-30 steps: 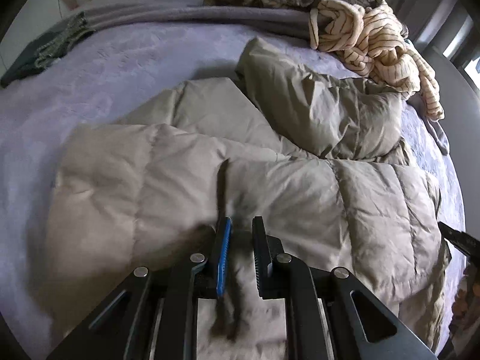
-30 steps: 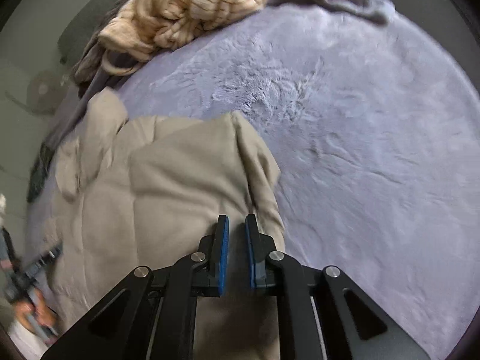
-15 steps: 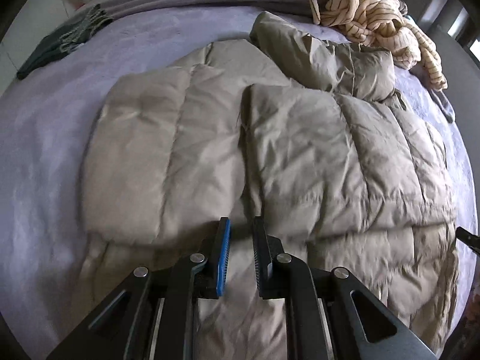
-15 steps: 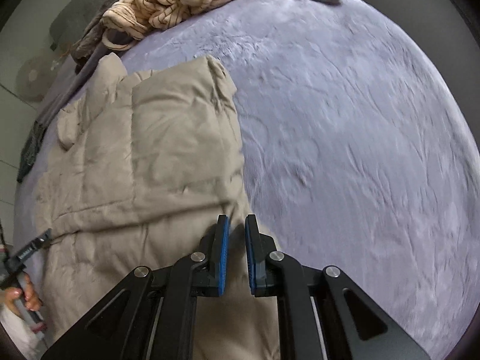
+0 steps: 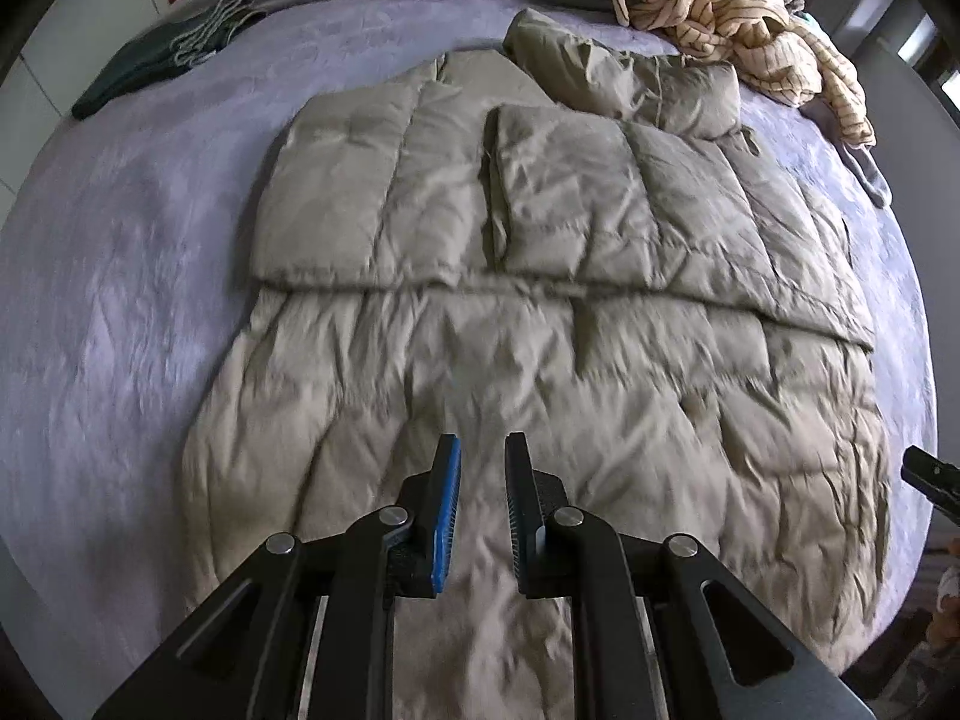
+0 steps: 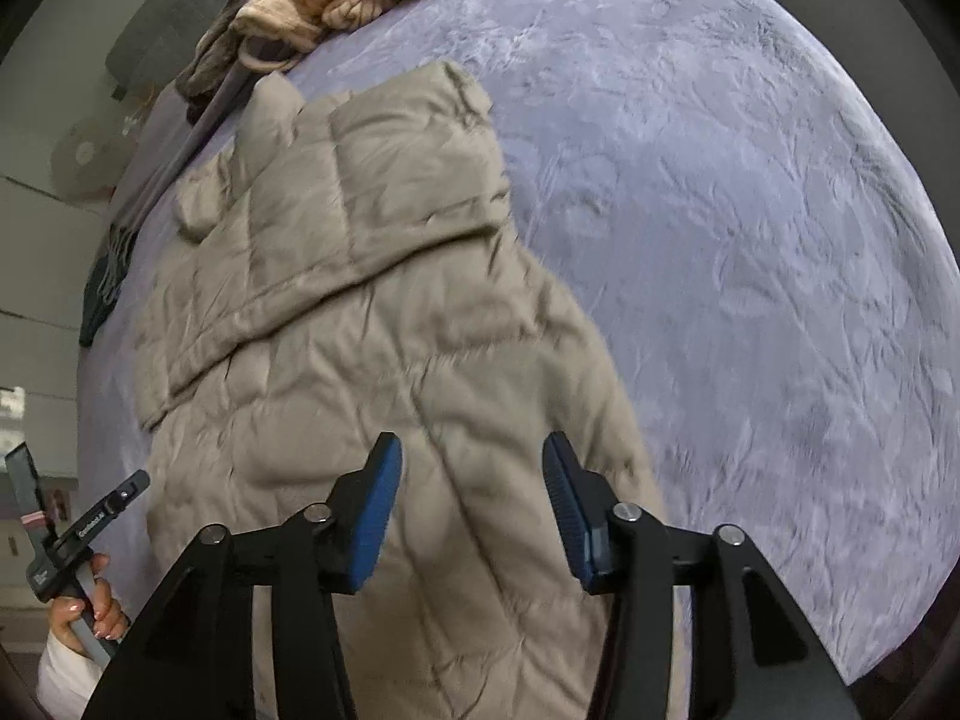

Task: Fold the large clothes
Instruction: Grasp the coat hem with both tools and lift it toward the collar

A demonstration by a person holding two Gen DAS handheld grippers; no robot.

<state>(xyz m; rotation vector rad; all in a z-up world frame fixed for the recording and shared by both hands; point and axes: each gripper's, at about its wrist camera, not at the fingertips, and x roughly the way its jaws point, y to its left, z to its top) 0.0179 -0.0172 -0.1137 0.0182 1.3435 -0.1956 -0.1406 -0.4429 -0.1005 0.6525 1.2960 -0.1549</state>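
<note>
A beige quilted jacket (image 5: 540,360) lies spread on the lavender bed cover (image 5: 120,276), its upper panels folded flat over the body, with the fold edge running across the middle. My left gripper (image 5: 483,450) hovers above the jacket's near part. Its jaws are opening, a narrow gap shows between them and nothing is in it. In the right wrist view the jacket (image 6: 372,312) fills the left-centre. My right gripper (image 6: 471,456) hangs over its near right side, jaws opening wide and holding nothing. A hand holds the left gripper (image 6: 78,534) at lower left.
A cream striped garment (image 5: 738,18) and other clothes are heaped at the bed's far edge. A dark green fringed cloth (image 5: 162,54) lies far left. The bed cover (image 6: 750,240) stretches to the right of the jacket. The right gripper's tip (image 5: 930,477) shows at the bed's right edge.
Both grippers have drawn back toward the jacket's near end and risen, so more of the jacket shows. The right jaws have opened wide. The left jaws look much as before.
</note>
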